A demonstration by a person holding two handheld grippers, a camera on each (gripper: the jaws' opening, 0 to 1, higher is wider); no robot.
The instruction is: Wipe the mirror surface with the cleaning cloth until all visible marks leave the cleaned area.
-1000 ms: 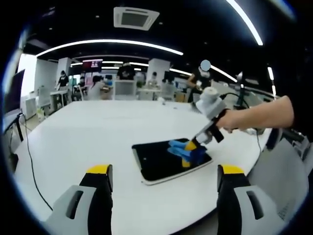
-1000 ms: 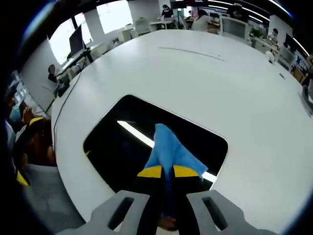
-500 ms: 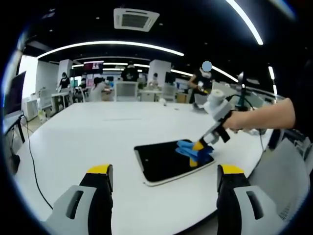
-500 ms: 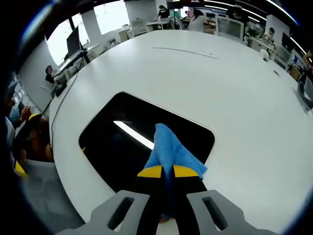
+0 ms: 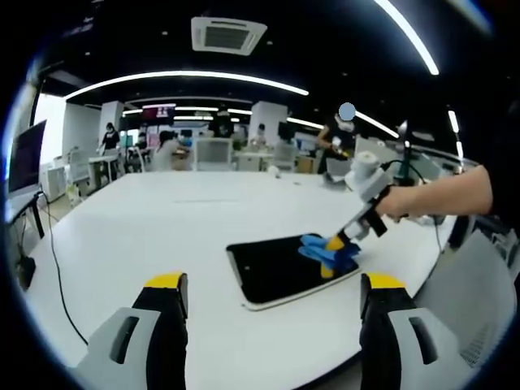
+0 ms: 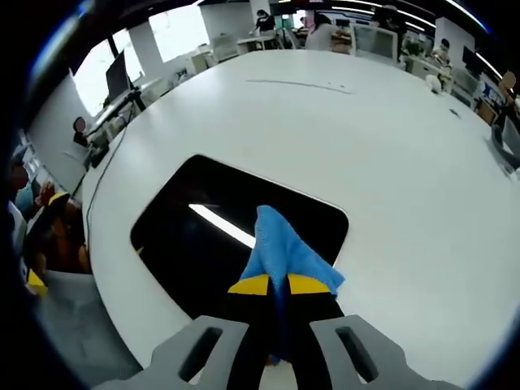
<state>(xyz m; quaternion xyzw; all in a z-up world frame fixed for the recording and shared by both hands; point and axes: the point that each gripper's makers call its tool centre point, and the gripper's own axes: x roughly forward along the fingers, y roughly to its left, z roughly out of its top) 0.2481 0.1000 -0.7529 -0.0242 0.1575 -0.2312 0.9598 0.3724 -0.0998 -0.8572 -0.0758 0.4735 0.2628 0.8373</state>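
- Wiping is the step in hand: the right hand-held gripper [image 6: 272, 286] has its yellow-tipped jaws clamped together on a bright blue folded cleaning cloth [image 6: 284, 248], and the cloth is pressed against a dark rectangular mirror with rounded corners and a pale rim [image 6: 203, 244].
- Mirror position: it lies flat on a large white round-edged bench [image 6: 325, 122], near the bench edge closest to the person.
- Cloth position: in the right gripper view it sits on the near right part of the glass, close to the mirror's right corner, beside a reflected strip of ceiling light.
- Left hand-held gripper [image 5: 272, 296]: its two yellow-tipped jaws stand wide apart, holding nothing, hovering short of the mirror [image 5: 284, 268].
- In the left gripper view, the right hand-held gripper [image 5: 335, 244] reaches in from the right, held by a person's bare forearm, with the cloth [image 5: 325, 250] on the mirror's far right part.
- No marks can be made out on the dark glass, so how far the cleaning has got cannot be judged.
- Next move, as a judgement: sweep the cloth across the uncovered left and far parts of the glass, keeping steady pressure and the mirror in place.
- Compared with a second ago: the cloth has slid slightly toward the mirror's right end in the left gripper view; the right jaws remain clamped on it and the left jaws remain apart.
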